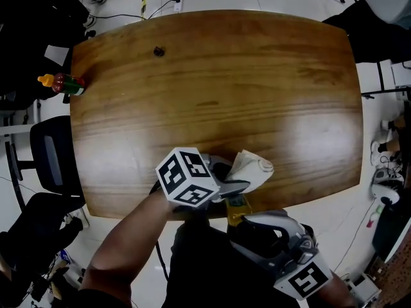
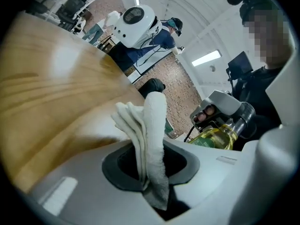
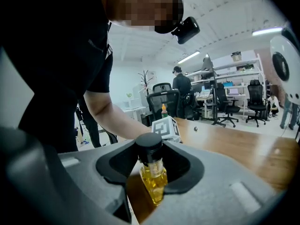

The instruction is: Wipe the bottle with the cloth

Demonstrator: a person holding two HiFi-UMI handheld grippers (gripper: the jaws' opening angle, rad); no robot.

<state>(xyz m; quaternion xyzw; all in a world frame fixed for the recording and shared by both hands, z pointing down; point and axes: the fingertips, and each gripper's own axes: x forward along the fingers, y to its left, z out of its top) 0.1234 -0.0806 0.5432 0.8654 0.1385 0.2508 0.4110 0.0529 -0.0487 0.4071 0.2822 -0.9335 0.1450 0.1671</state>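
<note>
Head view: left tongs [image 1: 232, 186] and cloth [image 1: 254, 171] hide most of the bottle [image 1: 237, 211].

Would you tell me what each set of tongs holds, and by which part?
The left tongs pinch the folded white cloth near one end; the right tongs grip the black-capped bottle of yellow liquid just below its cap.

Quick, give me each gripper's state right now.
Left gripper: closed on the white cloth.
Right gripper: closed on the bottle of yellow liquid.
</note>
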